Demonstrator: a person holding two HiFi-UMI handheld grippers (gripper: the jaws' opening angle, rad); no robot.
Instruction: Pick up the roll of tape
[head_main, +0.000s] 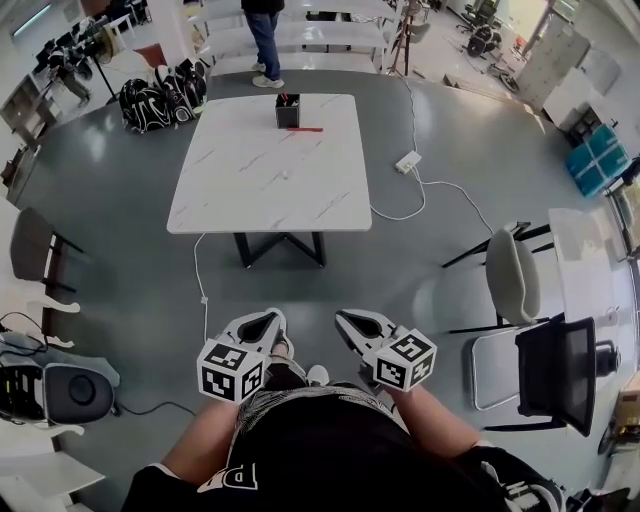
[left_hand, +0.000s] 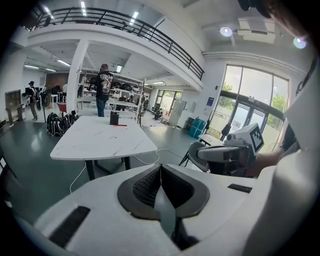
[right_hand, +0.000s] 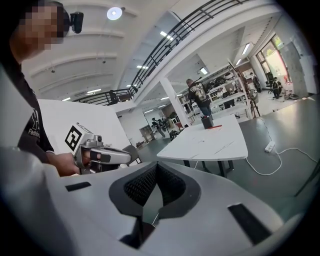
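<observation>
As viewed from the head, at lower centre of frame: left tool (head_main: 270, 318) and right tool (head_main: 347, 320), side by side, near but apart, both aimed toward upper frame.

Left tool: clenched, ribbed pads pressed together, nothing between.

Right tool: likewise clenched, nothing between.

At upper centre, well apart from both tools: white marble-patterned counter (head_main: 250, 190) on dark legs.

On its far end: small black box (head_main: 287, 110), upright. Just beside it, nearer the tools: thin red item (head_main: 306, 129), lying flat.

As for the roll of tape: too small to tell in any view.

Around the counter: grey floor (head_main: 130, 250), white power strip (head_main: 407, 162) at right, pale chair (head_main: 512, 275) at right edge.

Beyond the counter's far end: person (head_main: 264, 40), standing.
</observation>
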